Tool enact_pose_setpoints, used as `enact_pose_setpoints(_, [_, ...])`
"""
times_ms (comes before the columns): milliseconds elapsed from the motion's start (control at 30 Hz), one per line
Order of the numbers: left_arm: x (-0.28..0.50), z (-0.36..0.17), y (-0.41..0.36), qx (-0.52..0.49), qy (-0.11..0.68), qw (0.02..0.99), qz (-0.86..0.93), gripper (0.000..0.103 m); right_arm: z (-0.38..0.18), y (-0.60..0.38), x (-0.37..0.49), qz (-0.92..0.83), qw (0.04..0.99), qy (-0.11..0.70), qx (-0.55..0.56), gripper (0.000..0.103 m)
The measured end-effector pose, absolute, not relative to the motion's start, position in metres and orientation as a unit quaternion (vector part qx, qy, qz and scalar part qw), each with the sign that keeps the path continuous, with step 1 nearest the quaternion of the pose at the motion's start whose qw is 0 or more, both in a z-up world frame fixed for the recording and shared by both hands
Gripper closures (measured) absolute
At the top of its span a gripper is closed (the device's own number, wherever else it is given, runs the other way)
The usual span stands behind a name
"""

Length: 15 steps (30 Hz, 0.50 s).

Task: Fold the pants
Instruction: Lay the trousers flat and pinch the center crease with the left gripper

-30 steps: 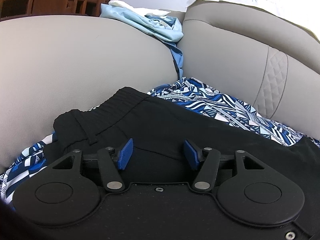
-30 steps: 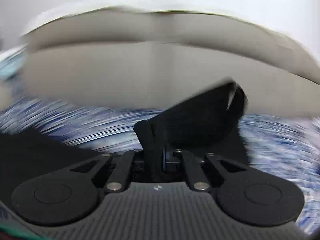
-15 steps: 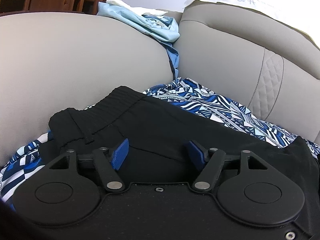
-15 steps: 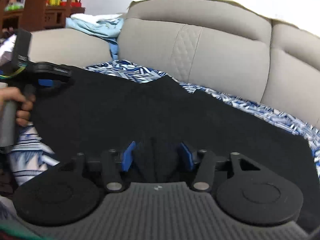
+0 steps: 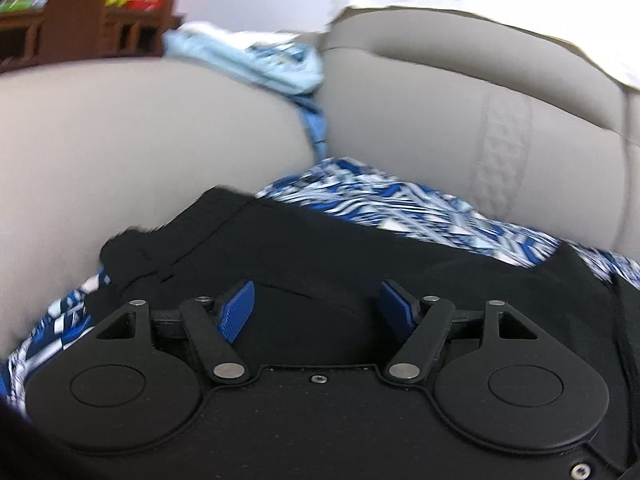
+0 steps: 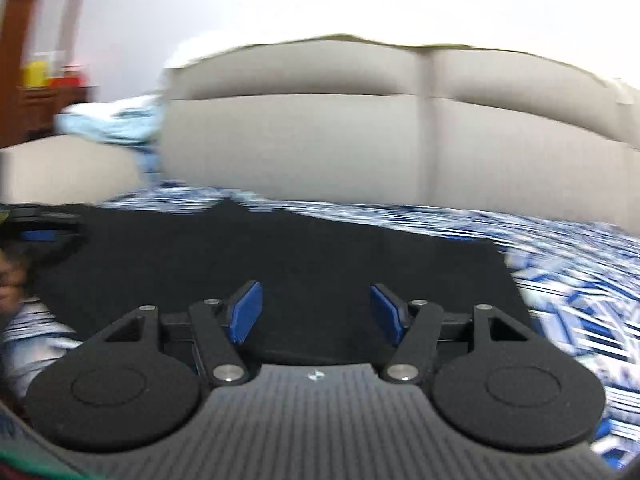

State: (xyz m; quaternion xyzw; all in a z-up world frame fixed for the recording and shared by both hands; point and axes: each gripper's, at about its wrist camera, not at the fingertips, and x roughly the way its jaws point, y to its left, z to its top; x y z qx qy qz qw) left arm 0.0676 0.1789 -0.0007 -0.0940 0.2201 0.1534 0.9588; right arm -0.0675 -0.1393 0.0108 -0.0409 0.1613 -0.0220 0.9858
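Observation:
Black pants (image 5: pixel 360 256) lie spread on a blue-and-white patterned cloth (image 5: pixel 400 204) on the sofa seat. Their elastic waistband (image 5: pixel 168 236) is at the left, near the armrest. My left gripper (image 5: pixel 316 304) is open and empty, low over the waist end. In the right wrist view the pants (image 6: pixel 300 248) lie flat as a wide dark sheet, and my right gripper (image 6: pixel 316 308) is open and empty over their near edge. The left gripper (image 6: pixel 44 236) shows there at the far left, held in a hand.
The beige sofa has an armrest (image 5: pixel 120 152) at the left and back cushions (image 6: pixel 360 140) behind. Light blue clothes (image 5: pixel 256 64) lie piled on the armrest top. A wooden shelf (image 5: pixel 80 20) stands beyond. The patterned cloth (image 6: pixel 568 280) extends to the right.
My right gripper has let go of the pants fold it held a second ago and opened wide, and its view has swung right. My left gripper has opened a little wider.

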Motion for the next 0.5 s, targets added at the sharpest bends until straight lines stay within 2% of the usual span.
enact_pose_setpoints(267, [0.046, 0.029, 0.096, -0.068, 0.256, 0.964, 0.007, 0.031, -0.018, -0.193, -0.057, -0.128, 0.972, 0.197, -0.026, 0.029])
enact_pose_setpoints(500, [0.041, 0.018, 0.028, -0.113, 0.333, 0.931, -0.098, 0.031, -0.031, -0.195, -0.068, -0.109, 0.976, 0.183, -0.043, 0.029])
